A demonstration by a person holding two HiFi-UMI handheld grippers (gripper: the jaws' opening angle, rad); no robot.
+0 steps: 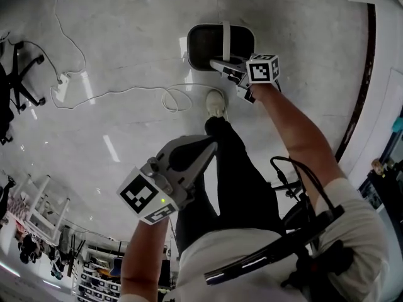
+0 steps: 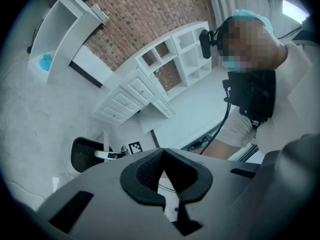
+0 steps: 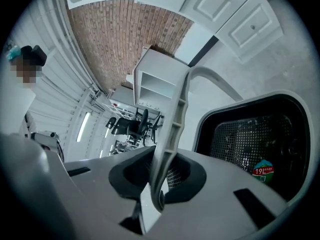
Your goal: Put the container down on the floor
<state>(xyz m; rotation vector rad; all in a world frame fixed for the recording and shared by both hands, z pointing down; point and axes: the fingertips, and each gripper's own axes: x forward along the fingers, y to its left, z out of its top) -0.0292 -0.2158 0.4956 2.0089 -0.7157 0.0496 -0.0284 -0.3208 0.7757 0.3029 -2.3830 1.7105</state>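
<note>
Hanging by its pale handle (image 3: pixel 172 119), the container (image 1: pixel 204 46) is low over the grey floor (image 1: pixel 126 30), just ahead of the person's shoe (image 1: pixel 216 102). It is a dark, mesh-walled bin with a light rim, and its open mouth is tipped toward the right gripper view, which suggests its weight swings from the handle rather than resting flat. Whether its base touches the floor cannot be told from these views.

The right gripper (image 1: pixel 220 63) is clenched on the handle, the thin bar pinched between the dark pads with the grip near the bar's middle, so the bin stays balanced while carried low. The arm reaches out and down in front of the body, which keeps the load clear of the leg (image 1: pixel 233 162).

The left gripper (image 1: pixel 208 146) is held back beside the thigh, well apart from the container. Its jaws are drawn together on nothing; it takes no share of the load.

A white cable (image 1: pixel 126 93) loops across the floor to the left of the shoe, near but not under the bin. Setting down looks close; letting go should wait until the base sits level.
</note>
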